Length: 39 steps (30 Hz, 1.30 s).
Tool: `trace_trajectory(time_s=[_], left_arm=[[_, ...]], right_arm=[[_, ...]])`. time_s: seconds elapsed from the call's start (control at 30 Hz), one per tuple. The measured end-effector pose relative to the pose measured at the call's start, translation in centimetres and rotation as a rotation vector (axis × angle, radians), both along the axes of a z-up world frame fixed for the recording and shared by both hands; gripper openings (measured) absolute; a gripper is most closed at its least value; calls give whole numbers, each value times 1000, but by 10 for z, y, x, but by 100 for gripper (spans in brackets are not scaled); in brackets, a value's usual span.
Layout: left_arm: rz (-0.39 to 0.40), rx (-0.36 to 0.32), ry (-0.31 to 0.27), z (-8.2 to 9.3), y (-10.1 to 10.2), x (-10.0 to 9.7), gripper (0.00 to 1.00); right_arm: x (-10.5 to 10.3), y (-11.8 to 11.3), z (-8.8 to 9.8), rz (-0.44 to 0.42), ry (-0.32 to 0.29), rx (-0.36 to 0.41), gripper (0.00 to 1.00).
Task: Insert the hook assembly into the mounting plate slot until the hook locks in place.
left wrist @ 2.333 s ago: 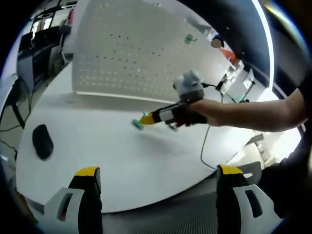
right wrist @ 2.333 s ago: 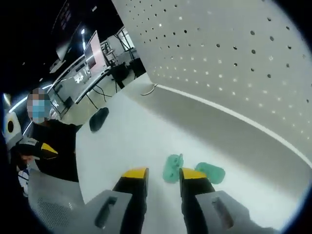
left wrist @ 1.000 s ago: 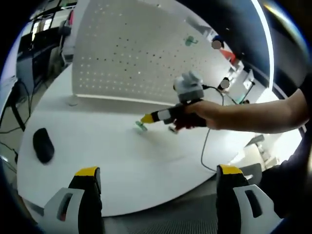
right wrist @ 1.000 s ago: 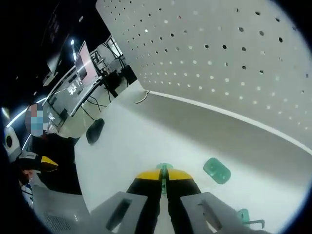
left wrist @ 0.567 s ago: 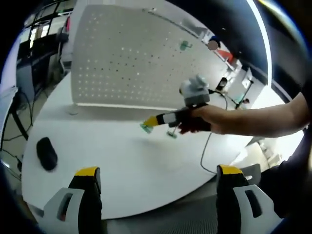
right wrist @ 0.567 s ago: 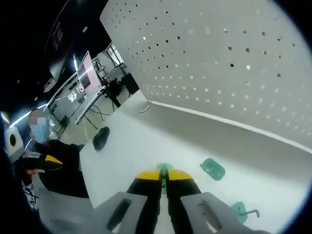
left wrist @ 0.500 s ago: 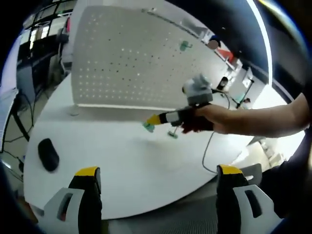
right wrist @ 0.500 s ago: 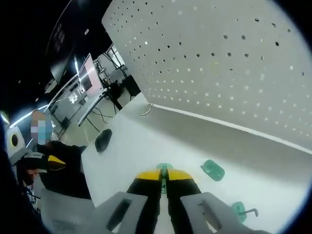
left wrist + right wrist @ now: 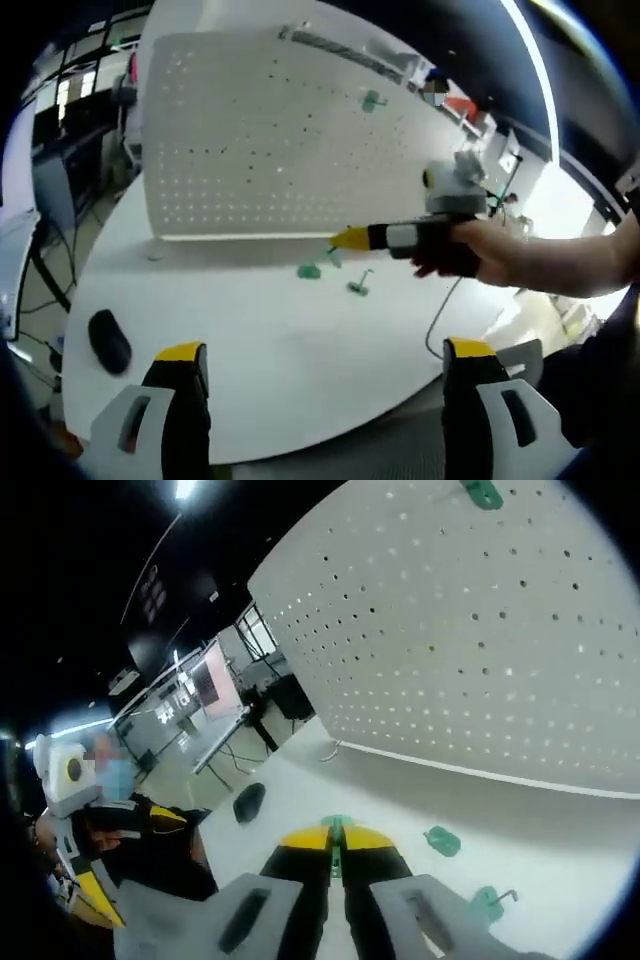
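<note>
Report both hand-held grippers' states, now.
Left hand-held gripper: open, holding nothing.
Right hand-held gripper: shut on a green hook piece, lifted above the table.

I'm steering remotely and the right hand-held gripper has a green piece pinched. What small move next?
Probably carry it on toward the pegboard: the right hand-held gripper grips the green hook piece above the table, short of the board, where another green hook already hangs.
</note>
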State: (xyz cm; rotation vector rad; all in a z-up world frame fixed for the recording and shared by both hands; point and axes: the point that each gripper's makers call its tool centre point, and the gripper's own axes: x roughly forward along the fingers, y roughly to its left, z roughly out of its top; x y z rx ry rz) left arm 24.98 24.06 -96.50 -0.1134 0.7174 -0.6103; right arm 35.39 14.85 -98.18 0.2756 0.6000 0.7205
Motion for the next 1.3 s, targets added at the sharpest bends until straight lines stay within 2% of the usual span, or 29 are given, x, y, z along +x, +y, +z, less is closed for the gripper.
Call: trace_trajectory(time_s=[0.33,0.4,0.47,0.5,0.63,0.77,0.93,1.1,1.3], left_arm=[[8,-35,-24,15,-16,15,95],[7,-36,-26,15,-17,17,95],[19,-85,-47,21,-22,21,95],[23,-93,-40,21,-22,21,95],[17,-79,-40,20,-22,21,88],[25,-117,-51,27,-24,23,87],[16,-121,-69,32,-26,23,81],[17,-159,-89,40,-28,23,76],[12,-190,-93,43,-32,21,62]], right_arm=[[-37,12,42,-23,-27,142,0],[-41,15,47,-27,-30,160,0],[-45,18,53,-34,-34,182,0],[-47,19,56,-34,-33,192,0],[-52,24,62,-34,-37,212,0],[-59,28,70,-35,-40,244,0],[-69,35,80,-29,-81,258,0],[-76,42,88,-17,-119,256,0],[-80,46,96,-1,-171,238,0]])
